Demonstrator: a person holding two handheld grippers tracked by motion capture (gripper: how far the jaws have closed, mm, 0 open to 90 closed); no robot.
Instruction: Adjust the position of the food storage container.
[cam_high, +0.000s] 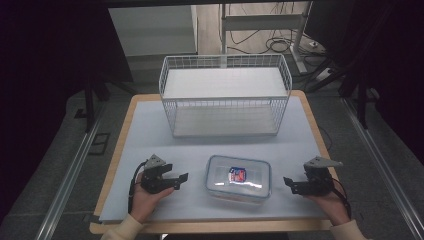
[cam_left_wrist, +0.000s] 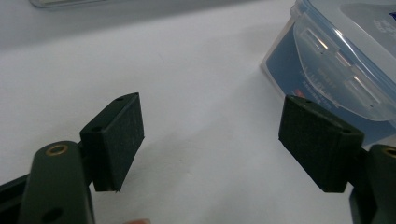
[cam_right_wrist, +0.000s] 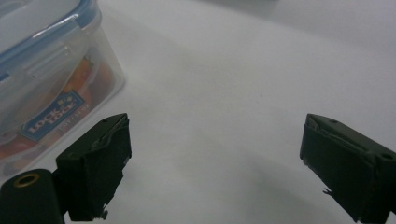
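Here, at the near edge of the table (cam_high: 150, 112), a person's hands hold two grippers, one on each side of a clear box (cam_high: 238, 178). The left gripper (cam_high: 181, 181) rests low on the white mat (cam_high: 145, 135), aimed right toward the box, and in the left gripper view its jaws stand wide apart with nothing between them. Its black pads (cam_left_wrist: 120, 140) frame bare mat, and the box (cam_left_wrist: 348, 70) sits just beyond the right-hand pad. The right gripper (cam_high: 290, 184) lies at the other side, aimed left at the box, a grey plate (cam_high: 322, 162) on top of it. In the right gripper view its jaws are also spread wide and hold nothing, and the box (cam_right_wrist: 51, 70) lies just past the left-hand pad.

The box sits between the two grippers, apart from both, with a blue-rimmed lid (cam_high: 239, 172) shut on it and a red and blue label (cam_high: 239, 174) on top.

Farther back stands a white wire basket (cam_high: 225, 95), reaching the far edge of the table. Beyond it lie the floor, a metal frame (cam_high: 262, 22) and loose cables (cam_high: 277, 42).
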